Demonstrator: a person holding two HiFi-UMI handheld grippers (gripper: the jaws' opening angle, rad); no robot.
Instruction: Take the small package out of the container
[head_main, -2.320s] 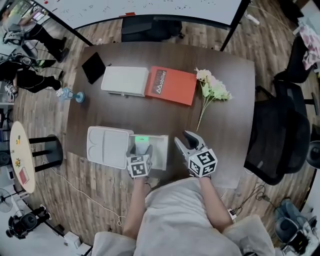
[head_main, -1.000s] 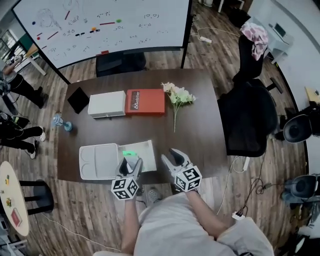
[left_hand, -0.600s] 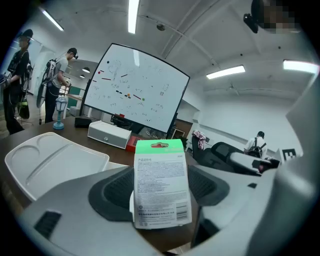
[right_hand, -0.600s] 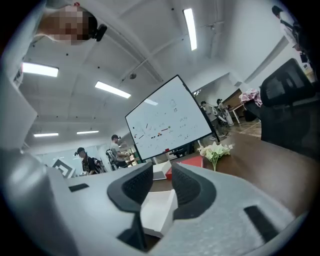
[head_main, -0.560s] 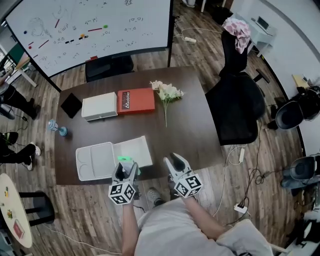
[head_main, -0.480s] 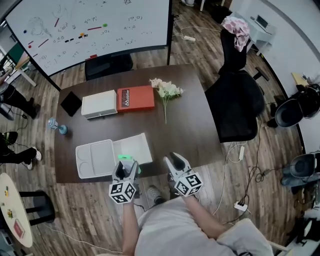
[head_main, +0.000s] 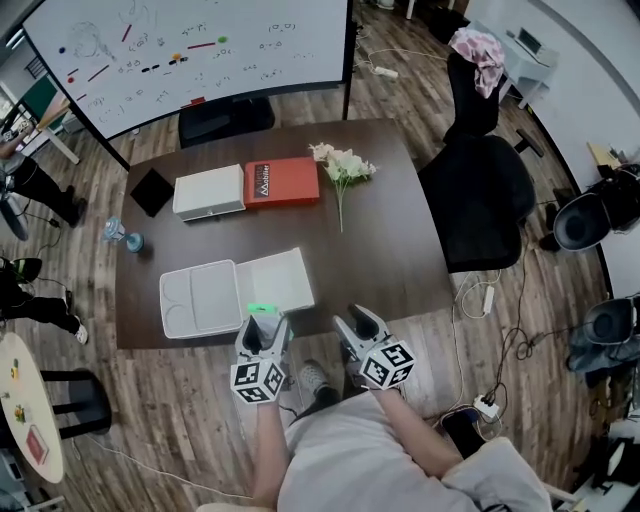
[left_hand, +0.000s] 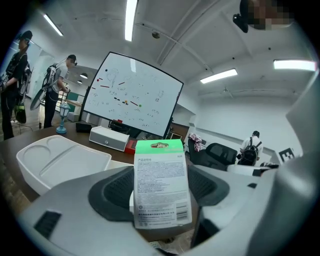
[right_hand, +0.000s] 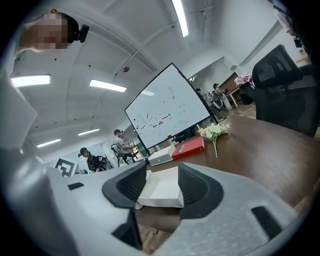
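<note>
1. The table (head_main: 400, 240) is dark brown and has round corners. It stands on a wood floor (head_main: 150, 420).
2. A big whiteboard (head_main: 180, 50) with little marks on it stands past the far side of the table.
3. A black chair (head_main: 480, 205) is next to the right side of the table. A pink cloth (head_main: 478, 45) hangs on another chair behind it.
4. On the far part of the table, a white box (head_main: 209, 191) and a red box (head_main: 283, 182) lie touching side by side. White flowers (head_main: 343, 166) lie just right of the red box. A flat black thing (head_main: 152, 191) lies left of the white box. A small blue thing (head_main: 120, 236) stands at the left edge.
5. The white container (head_main: 195, 300) lies open and flat on the near part of the table.
6. The left gripper (head_main: 265, 325) is squeezed tight on the small package (left_hand: 161, 185). The package has a green top and tiny print. It is held upright at the near edge of the table, out of the container and just in front of it.
7. The right gripper (head_main: 358, 325) is beside the left one, off the near edge of the table. Its jaws are opening and there is nothing between them.
8. People stand far off at the left side of the room.
</note>
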